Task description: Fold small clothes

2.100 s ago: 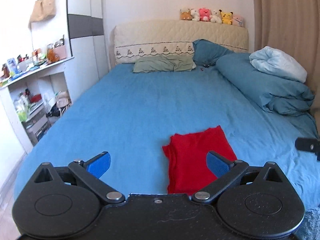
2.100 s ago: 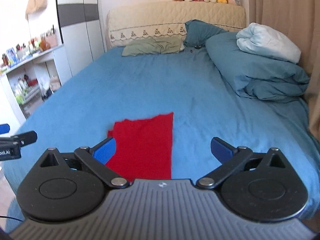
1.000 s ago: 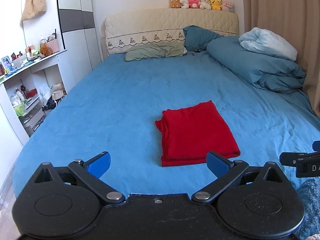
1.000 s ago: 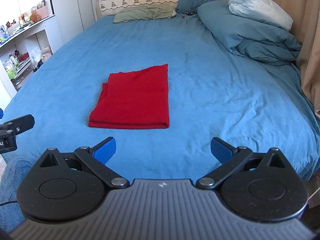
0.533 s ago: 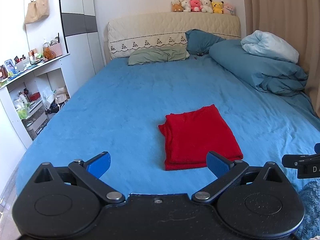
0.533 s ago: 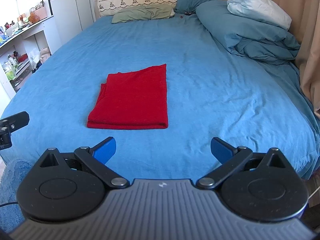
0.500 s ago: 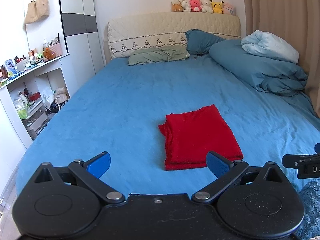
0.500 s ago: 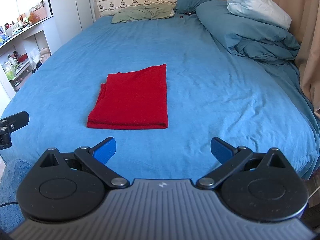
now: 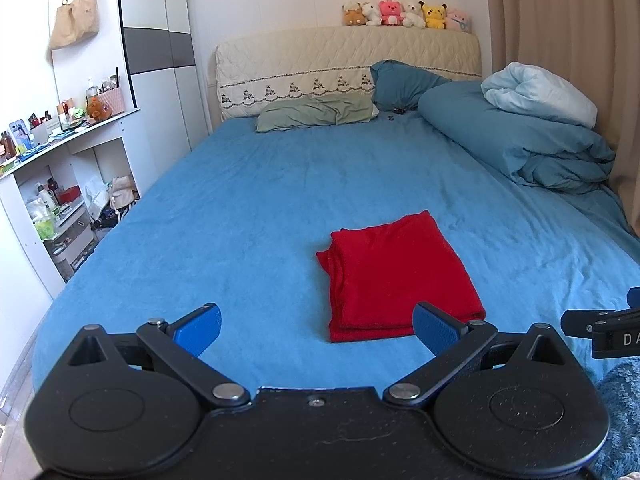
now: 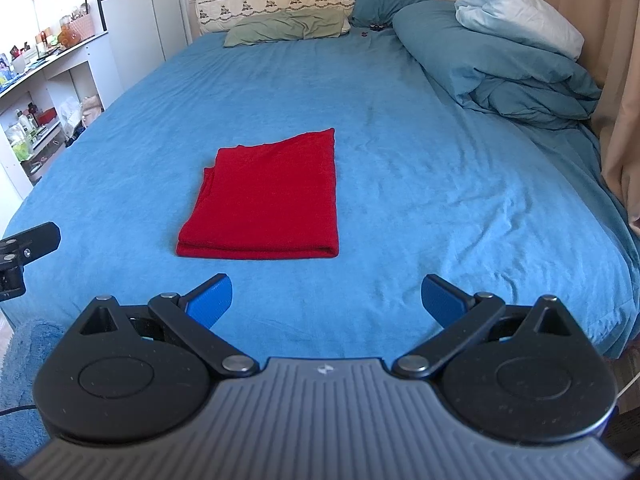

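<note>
A red knitted garment folded into a flat rectangle (image 9: 396,276) lies on the bright blue bed sheet (image 9: 260,208), nearer the foot of the bed than the pillows, with bare sheet on every side of it. Its doubled fold faces the foot edge, and loose layered edges show along its left side. A heaped teal duvet (image 9: 520,140) with a pale blue blanket (image 9: 536,92) on top takes up the right side by the beige curtain (image 9: 560,40); a flat green pillow (image 9: 316,114) lies against the cream quilted headboard (image 9: 348,60).

The left gripper (image 9: 316,326) and the right gripper (image 10: 326,296) both hang off the foot of the bed with their blue-padded fingers spread wide, gripping nothing and clear of the garment.

Compared with half a second ago, the garment lies in the same place and both views are almost unchanged; two seconds back the grippers were close over it.

The left wrist view alone takes in the row of small plush toys (image 9: 404,14) on the headboard and a tan handbag (image 9: 74,20) hanging on the white wall. Only the right wrist view shows the folded front edge end to end, with sheet between it and the fingers.
</note>
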`<state>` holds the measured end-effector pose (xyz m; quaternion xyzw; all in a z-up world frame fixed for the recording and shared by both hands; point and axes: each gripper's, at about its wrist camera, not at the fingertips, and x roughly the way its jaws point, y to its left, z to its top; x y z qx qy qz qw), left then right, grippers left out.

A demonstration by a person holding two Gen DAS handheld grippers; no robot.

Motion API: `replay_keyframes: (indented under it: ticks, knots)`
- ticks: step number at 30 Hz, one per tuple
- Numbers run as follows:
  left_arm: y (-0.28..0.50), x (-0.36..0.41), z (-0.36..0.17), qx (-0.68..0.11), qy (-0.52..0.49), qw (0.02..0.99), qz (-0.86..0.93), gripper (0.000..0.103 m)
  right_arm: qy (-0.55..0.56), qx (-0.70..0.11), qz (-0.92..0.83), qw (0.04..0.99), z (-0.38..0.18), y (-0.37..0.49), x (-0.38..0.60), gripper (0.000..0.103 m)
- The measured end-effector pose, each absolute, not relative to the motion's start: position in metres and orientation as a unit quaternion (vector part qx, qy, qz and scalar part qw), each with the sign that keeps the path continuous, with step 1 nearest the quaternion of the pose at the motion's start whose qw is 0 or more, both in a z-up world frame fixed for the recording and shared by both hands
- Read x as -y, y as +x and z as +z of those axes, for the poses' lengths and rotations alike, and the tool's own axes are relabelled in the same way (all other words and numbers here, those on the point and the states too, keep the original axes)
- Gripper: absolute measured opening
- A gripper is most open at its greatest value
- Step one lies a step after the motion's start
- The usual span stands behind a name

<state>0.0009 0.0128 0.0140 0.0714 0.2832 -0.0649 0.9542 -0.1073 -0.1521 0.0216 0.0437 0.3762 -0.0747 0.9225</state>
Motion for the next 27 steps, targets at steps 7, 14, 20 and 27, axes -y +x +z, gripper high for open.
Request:
replay_keyframes:
  ticks: [7,14,20,27]
  knots:
    - [0.0015,-0.0129,0.0140,-0.283,0.071,0.954,-0.065,0.103,0.043,-0.377,-0.074,0.922,0.0223,-0.1067,0.1513,0.103]
    - [0.0025,-0.0141,0.0140,-0.285,0.072,0.954,-0.065,0.103,0.042,-0.376,-0.076,0.922,0.0232,-0.1062,0.1503,0.103]
    - [0.0042,-0.0162,0.0141,-0.288,0.071,0.953,-0.065,0.103,0.041,-0.375,-0.077,0.923,0.0242,-0.1058,0.1474,0.103]
    - [0.0071,-0.0187,0.0117,-0.290,0.069,0.953,-0.064,0.103,0.042,-0.375,-0.076,0.923,0.0245,-0.1043,0.1457,0.103]
